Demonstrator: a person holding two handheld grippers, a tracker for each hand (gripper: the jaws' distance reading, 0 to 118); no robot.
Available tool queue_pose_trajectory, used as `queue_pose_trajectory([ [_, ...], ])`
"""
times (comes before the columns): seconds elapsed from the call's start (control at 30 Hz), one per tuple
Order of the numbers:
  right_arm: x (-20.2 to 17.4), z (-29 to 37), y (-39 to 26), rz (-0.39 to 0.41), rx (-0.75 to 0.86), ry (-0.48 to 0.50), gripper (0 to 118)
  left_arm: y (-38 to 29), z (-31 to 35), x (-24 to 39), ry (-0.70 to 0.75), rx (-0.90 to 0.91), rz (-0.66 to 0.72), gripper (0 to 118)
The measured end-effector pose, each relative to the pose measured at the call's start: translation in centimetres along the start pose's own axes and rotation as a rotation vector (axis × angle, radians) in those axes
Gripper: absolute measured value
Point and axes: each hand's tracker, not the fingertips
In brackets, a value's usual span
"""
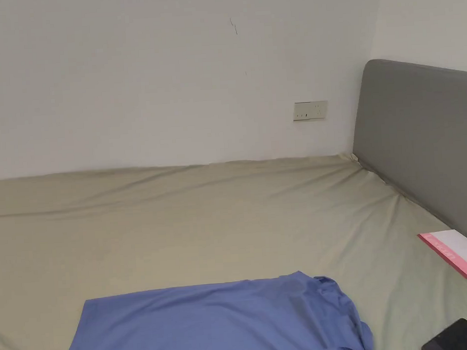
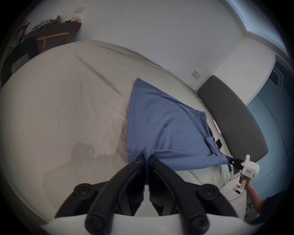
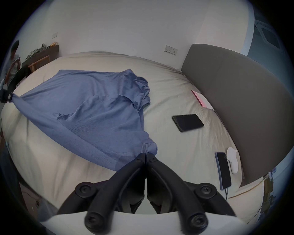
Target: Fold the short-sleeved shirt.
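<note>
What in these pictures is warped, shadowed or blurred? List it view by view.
Head view: straight lines, even soft light, no glare, the blue shirt sharp. Left gripper view: strong fisheye bend with dark corners, a person-shaped shadow on the sheet, the left gripper sharp. Right gripper view: same fisheye, the headboard bowed, the right gripper crisp, smearing at the right edge.

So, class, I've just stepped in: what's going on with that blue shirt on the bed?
A person is working on the blue short-sleeved shirt with a handheld gripper in each hand. The left gripper is shut on one near corner, and the right gripper is shut on the other, pulling that edge taut between them. The rest of the shirt lies spread on the bed, bunched toward the headboard. No fold is made yet. A dark phone lies on the sheet beside it.
</note>
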Motion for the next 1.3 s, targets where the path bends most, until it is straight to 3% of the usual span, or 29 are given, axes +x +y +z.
queue_pose_trajectory([
  [0.13,-0.4,2.9,-3.4,0.044,-0.019,0.007,2,-2.8,2.8,0.5,-0.005,0.011,0.028,1],
  [0.4,-0.1,8.3,-8.2,-0.022,-0.058,0.026,2,-6.9,7.5,1.5,0.005,0.032,0.071,1],
  [0.63,0.3,12.1,-10.6,-0.027,-0.071,0.012,2,-8.9,11.3,3.2,-0.002,0.059,0.08,1],
  [0.77,0.3,12.1,-11.8,-0.067,-0.087,0.015,2,-10.6,12.3,1.3,-0.002,0.056,0.096,1],
  [0.93,-0.7,11.3,-12.7,-0.057,-0.108,0.017,2,-13.3,11.6,-0.4,0.01,0.039,0.158,1],
  [1.07,-0.5,9.4,-12.8,-0.16,-0.142,0.05,2,-14.1,9.6,-1.4,0.06,0.019,0.184,1],
  [1.17,-0.4,8.6,-12.2,-0.183,-0.137,0.057,3,-13.8,8.5,-1.4,0.073,0.013,0.179,2],
  [1.23,-0.4,8.1,-12.0,-0.18,-0.141,0.054,3,-13.3,7.6,-1.1,0.095,0.002,0.15,18],
  [1.27,-0.3,7.8,-11.9,-0.176,-0.14,0.058,4,-13.1,7.2,-1.2,0.109,-0.006,0.139,40],
  [1.3,-0.4,7.6,-11.9,-0.169,-0.145,0.063,9,-12.9,6.8,-1.3,0.121,-0.019,0.128,82],
])
